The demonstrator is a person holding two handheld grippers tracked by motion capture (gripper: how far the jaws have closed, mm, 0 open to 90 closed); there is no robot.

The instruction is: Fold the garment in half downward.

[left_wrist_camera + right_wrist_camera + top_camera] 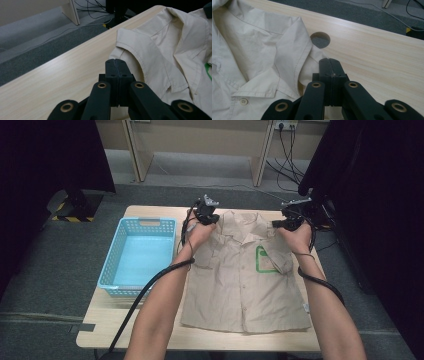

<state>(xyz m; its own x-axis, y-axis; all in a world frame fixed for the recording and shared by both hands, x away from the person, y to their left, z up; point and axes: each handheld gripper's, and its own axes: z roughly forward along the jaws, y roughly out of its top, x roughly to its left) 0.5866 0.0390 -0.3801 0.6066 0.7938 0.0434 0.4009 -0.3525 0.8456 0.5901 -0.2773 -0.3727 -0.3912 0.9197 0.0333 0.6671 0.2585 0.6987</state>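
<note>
A beige short-sleeved shirt (245, 285) lies face up on the wooden table (100, 320), collar at the far edge, with a green patch (265, 260) on its chest. My left gripper (208, 219) is at the shirt's left shoulder, my right gripper (287, 223) at the other shoulder. In the left gripper view the jaws (116, 61) are shut, with the shoulder edge of the shirt (160, 50) at their tips. In the right gripper view the jaws (329, 61) are shut too. Cloth beside the shirt's collar (262, 45) runs up under them.
A light blue plastic basket (112, 255) stands on the left part of the table, close to the shirt's left sleeve. A round cable hole (320, 40) is cut in the tabletop just behind the collar. Desk legs and cables stand on the grey floor beyond the far edge.
</note>
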